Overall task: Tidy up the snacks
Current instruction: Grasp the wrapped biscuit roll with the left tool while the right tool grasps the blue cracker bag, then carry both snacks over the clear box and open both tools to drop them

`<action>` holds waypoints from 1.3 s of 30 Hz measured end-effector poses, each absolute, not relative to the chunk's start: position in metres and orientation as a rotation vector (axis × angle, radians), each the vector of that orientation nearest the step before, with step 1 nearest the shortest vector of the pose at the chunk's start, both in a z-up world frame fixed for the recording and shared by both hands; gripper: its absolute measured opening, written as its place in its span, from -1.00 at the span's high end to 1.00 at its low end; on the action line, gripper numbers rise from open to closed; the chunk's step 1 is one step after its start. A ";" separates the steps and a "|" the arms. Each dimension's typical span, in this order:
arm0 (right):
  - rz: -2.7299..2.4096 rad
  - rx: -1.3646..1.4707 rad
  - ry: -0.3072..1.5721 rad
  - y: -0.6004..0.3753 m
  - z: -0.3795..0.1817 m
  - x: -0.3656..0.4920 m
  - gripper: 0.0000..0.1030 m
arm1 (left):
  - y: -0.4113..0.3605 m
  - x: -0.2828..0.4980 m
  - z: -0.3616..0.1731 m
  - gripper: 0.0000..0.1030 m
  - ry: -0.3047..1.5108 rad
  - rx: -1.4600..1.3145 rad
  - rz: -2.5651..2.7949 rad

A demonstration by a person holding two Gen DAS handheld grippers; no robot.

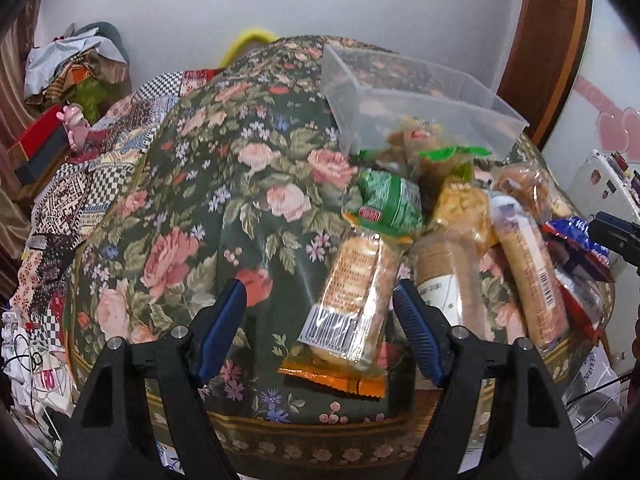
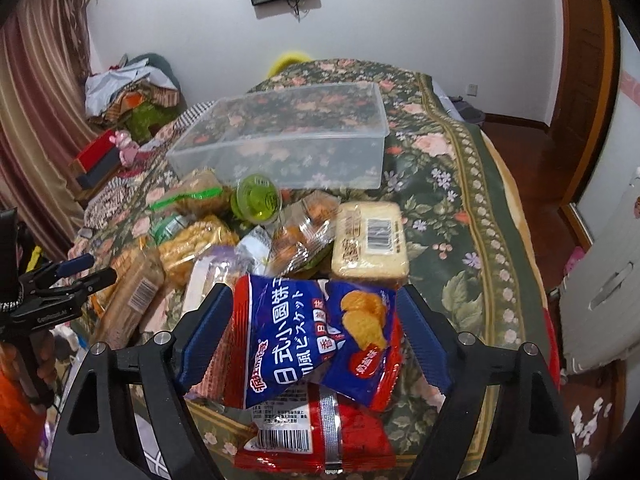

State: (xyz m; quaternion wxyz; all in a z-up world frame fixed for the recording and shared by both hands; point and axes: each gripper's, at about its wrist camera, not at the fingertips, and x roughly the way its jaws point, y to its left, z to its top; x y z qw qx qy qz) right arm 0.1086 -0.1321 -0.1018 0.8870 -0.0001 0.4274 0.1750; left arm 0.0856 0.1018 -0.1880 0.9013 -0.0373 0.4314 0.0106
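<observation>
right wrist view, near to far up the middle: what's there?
Right tool around the blue biscuit bag → clear-wrapped pastries → green round cup → clear plastic bin → yellow object past the table's far edge.

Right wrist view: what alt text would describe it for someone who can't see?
A blue and red snack bag sits between the right gripper's open blue fingers. Beyond it, assorted packaged snacks lie before an empty clear plastic bin on a floral cloth.
</observation>
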 end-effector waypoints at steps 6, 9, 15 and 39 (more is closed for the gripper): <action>0.344 -0.010 0.955 -0.133 -0.115 0.114 -0.70 | 0.101 0.095 -0.206 -0.09 0.945 -0.089 0.003; 0.343 0.003 0.978 -0.136 -0.121 0.116 -0.79 | 0.103 0.096 -0.206 0.05 0.929 -0.099 0.003; 0.372 0.065 1.013 -0.142 -0.130 0.122 -0.81 | 0.107 0.099 -0.206 0.35 0.918 -0.105 0.013; 0.410 0.088 0.886 -0.152 -0.098 0.105 -0.14 | 0.095 0.088 -0.147 0.35 0.780 -0.080 0.035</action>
